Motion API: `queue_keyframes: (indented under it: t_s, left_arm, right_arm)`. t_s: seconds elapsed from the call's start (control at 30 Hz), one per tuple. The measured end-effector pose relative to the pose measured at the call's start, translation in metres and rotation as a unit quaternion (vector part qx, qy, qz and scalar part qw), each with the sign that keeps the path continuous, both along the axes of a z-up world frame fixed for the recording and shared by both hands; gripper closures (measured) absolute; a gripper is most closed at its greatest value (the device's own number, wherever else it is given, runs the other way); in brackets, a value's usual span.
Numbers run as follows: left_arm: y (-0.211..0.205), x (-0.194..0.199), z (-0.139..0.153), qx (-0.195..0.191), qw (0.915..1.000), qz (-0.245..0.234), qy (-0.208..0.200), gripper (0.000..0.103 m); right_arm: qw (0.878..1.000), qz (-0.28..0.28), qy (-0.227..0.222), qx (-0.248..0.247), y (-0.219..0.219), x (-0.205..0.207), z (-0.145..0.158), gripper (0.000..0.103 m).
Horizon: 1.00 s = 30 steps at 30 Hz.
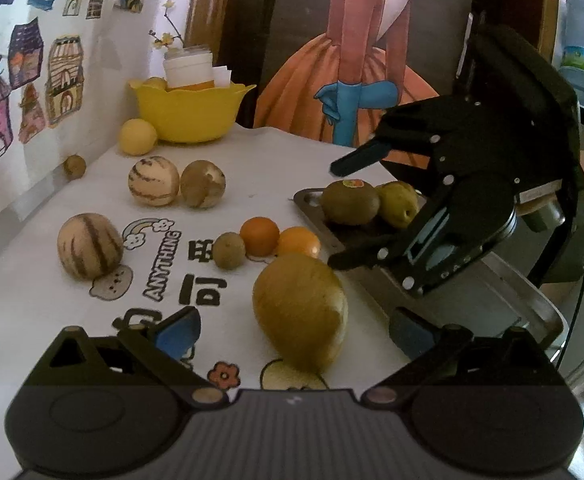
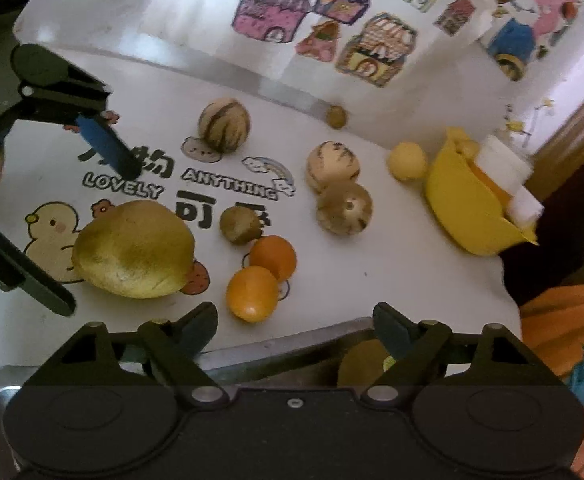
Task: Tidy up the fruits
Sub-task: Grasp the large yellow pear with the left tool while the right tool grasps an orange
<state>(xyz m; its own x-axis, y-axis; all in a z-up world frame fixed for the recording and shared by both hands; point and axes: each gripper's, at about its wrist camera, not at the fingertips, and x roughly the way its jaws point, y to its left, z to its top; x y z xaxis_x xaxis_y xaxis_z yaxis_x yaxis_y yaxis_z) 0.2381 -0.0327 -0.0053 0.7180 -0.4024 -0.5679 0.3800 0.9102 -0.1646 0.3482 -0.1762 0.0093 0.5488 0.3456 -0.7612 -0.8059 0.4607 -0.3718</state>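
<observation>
Right hand-held gripper (image 1: 334, 216) spread, empty, over the metal tray (image 1: 492, 300).
Left hand-held gripper (image 1: 292, 334) also spread, large yellow-green fruit (image 1: 300, 312) on the surface (image 1: 32, 300) between its fingers, untouched. Kiwi (image 1: 350, 202) and pear (image 1: 398, 204) sat in the tray; two oranges (image 1: 278, 238) beside it.

brushed metal tray (image 1: 488, 300), glossy plastic bowl (image 1: 188, 114)

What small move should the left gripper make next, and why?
Probably ease forward around the large yellow-green mango-shaped fruit. The left gripper stands open and empty just short of it, the fruit lies on the printed cloth, and the metal tray beside it holds only two fruits.
</observation>
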Motion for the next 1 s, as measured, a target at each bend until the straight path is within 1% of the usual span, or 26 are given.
queue_keyframes:
  t_s: [0.03,0.17,0.37,0.47,0.57,0.77,0.9,1.0]
  left_arm:
    - [-0.001,0.001,0.000,0.000,1.0000,0.000,-0.001,0.003]
    - [-0.006,0.005,0.000,0.000,1.0000,-0.001,-0.001,0.013]
    - [-0.008,0.011,-0.003,0.008,1.0000,0.001,0.005,0.026]
    - [-0.009,0.013,-0.004,0.010,0.9999,0.005,0.007,0.033]
    - [-0.009,0.014,-0.005,0.009,0.9999,0.005,0.012,0.043]
    - [-0.014,0.013,-0.005,0.020,0.9998,0.002,0.004,0.044]
    - [-0.012,0.013,-0.005,0.016,0.9999,0.001,0.006,0.045]
    - [-0.013,0.013,-0.005,0.017,0.9998,0.001,0.005,0.045]
  right_arm:
    - [1.000,0.003,0.005,-0.001,0.001,0.002,-0.001,0.021]
    - [0.999,0.009,0.031,0.002,0.003,0.010,-0.005,0.030]
    - [0.998,0.004,0.063,0.026,0.003,0.022,-0.010,0.039]
    - [0.996,0.004,0.080,0.037,0.003,0.026,-0.013,0.043]
    - [0.996,0.004,0.085,0.041,0.004,0.027,-0.015,0.047]
    - [0.994,0.003,0.096,0.055,0.002,0.029,-0.016,0.062]
    - [0.993,0.002,0.099,0.061,0.001,0.030,-0.017,0.067]
    - [0.993,0.002,0.101,0.063,0.000,0.031,-0.017,0.068]
